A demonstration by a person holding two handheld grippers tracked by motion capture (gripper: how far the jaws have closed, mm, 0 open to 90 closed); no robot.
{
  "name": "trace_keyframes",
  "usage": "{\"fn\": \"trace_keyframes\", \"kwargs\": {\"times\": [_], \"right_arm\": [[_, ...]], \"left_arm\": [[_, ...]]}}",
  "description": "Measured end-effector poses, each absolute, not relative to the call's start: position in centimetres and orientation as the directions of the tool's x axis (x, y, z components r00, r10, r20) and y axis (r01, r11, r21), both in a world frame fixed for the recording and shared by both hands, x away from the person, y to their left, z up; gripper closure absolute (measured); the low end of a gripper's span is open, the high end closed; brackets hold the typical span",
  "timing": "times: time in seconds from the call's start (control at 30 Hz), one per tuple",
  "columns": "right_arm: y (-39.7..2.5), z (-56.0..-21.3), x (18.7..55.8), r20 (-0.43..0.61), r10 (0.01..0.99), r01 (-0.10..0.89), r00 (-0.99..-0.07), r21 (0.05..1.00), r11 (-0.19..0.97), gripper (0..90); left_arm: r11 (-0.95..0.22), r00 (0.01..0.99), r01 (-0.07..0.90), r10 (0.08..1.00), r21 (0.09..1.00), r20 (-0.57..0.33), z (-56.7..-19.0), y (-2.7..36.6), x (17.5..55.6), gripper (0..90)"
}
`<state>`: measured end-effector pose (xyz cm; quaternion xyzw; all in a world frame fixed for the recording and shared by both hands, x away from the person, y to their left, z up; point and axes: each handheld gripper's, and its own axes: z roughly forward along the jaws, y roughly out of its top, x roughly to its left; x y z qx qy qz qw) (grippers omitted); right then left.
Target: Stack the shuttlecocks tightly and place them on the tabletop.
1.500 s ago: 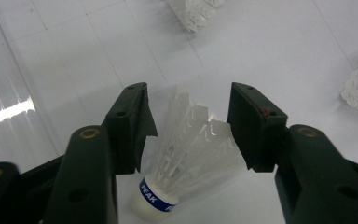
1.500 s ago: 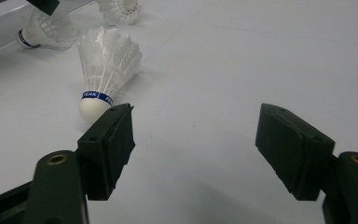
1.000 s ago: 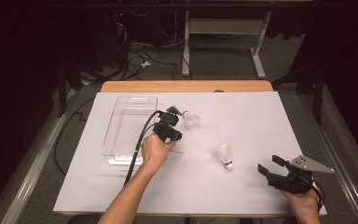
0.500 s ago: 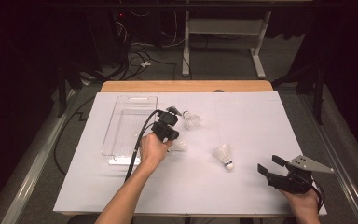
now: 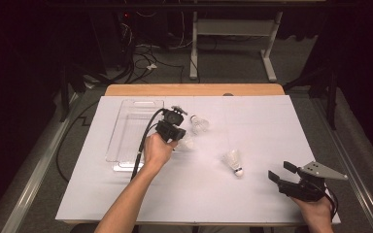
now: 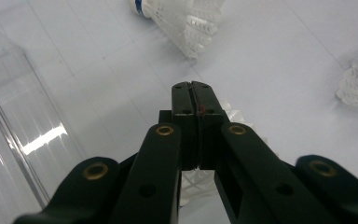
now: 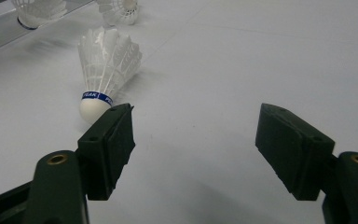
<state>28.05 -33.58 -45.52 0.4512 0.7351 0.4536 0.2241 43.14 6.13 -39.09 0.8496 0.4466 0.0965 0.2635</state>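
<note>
From above, a clear plastic tray [image 5: 135,127] is seen on the white-covered bench [image 5: 252,121]; nothing can be made out inside. The left gripper [image 5: 175,130] has been shifted slightly toward it. In its view, jaws are pressed together over a feathered shuttlecock [image 6: 235,116]. The right gripper [image 7: 196,140] is held wide open, empty, near another shuttlecock [image 7: 105,65].

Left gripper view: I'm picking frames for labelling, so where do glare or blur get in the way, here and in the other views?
Left gripper view: bright glare streak on the clear plastic tray; the shut left tongs are soft-focused. Right gripper view: shuttlecock crisp, its band legible. High view: white table cover evenly lit, surroundings dark.
</note>
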Motion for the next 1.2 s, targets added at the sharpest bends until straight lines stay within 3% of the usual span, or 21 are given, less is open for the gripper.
{"fn": "trace_keyframes", "kwargs": {"times": [1.2], "right_arm": [[-33.6, -45.6, 28.2, 0.089, 0.865, 0.464, -0.494, 0.868, 0.175, 28.1]], "left_arm": [[-0.483, 0.608, 0.665, 0.793, 0.570, -0.036, -40.6, 4.5, 45.3, 88.9]]}}
